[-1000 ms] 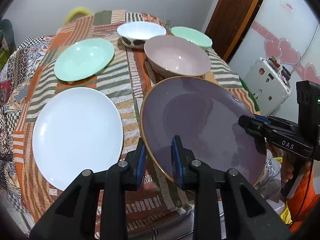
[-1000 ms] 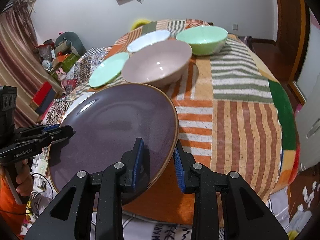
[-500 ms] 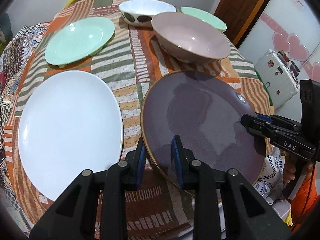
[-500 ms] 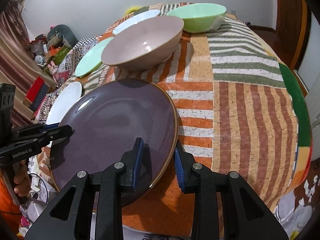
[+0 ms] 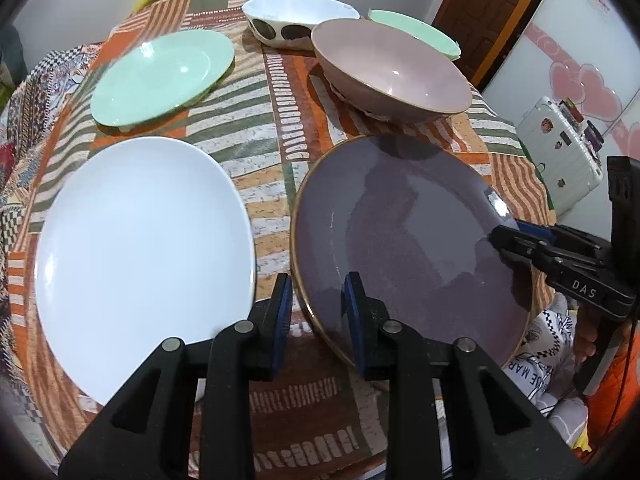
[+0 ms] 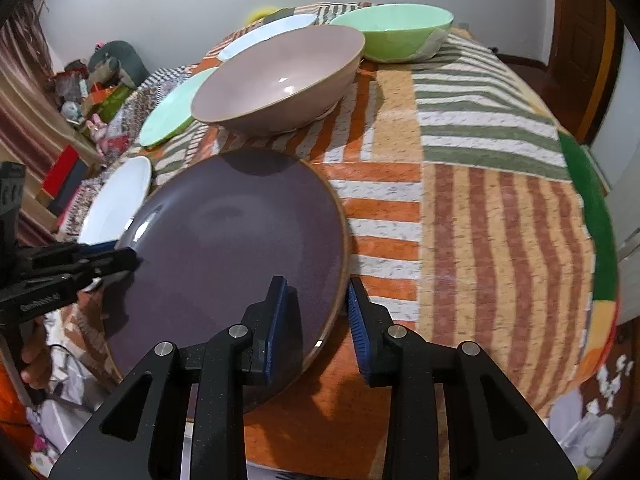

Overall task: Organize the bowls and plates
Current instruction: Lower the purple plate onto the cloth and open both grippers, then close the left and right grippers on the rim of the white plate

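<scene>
Purple plate (image 5: 404, 236) sits at the near edge of the cloth-covered surface (image 6: 480, 200), beside the white plate (image 5: 140, 248). Left tool (image 5: 316, 312) and right tool (image 6: 316, 312) each pinch opposite rims, apparently sharing its weight for a level carry.

Purple plate (image 5: 404, 240) with gold rim, white plate (image 5: 140, 248), mint plate (image 5: 160, 76), pink bowl (image 5: 392, 68), orange-and-green striped cloth (image 6: 460, 200).

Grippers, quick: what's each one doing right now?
Left gripper: shut on the purple plate rim.
Right gripper: shut on the same plate's opposite rim.
</scene>
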`<state>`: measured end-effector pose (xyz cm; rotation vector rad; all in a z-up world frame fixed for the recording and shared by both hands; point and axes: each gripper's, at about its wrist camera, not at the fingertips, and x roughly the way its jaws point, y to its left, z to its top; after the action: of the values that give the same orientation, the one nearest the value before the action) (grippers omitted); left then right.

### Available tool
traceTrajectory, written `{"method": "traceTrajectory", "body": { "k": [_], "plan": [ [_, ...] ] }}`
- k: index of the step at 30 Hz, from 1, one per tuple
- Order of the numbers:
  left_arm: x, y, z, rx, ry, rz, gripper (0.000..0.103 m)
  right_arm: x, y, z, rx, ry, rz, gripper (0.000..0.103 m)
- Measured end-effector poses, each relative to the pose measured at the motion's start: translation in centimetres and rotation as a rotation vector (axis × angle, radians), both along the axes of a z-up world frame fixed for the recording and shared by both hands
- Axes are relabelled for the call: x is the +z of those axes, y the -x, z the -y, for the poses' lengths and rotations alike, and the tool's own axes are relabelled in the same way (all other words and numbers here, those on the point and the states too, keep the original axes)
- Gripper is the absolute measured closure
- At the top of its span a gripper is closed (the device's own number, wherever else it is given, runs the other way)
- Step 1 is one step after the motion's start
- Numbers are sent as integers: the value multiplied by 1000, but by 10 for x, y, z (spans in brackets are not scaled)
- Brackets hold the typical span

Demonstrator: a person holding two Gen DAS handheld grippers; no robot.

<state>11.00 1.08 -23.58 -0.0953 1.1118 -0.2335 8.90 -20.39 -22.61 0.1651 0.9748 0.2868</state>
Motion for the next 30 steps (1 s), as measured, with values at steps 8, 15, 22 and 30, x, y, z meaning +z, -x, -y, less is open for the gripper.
{"method": "traceTrajectory", "body": {
  "k": [8,15,22,30],
  "plan": [
    [30,13,-13,16,0,86,63,26,9,6,-8,-4,63,70],
    [72,30,-36,76,-18,220,44,56,13,-18,40,0,154,61],
    [95,48,-70,149,-42,279,20,80,11,-57,121,-18,222,58],
    [89,58,-119,250,-62,258,9,79,-4,-106,204,-18,218,55]
  ]
}}
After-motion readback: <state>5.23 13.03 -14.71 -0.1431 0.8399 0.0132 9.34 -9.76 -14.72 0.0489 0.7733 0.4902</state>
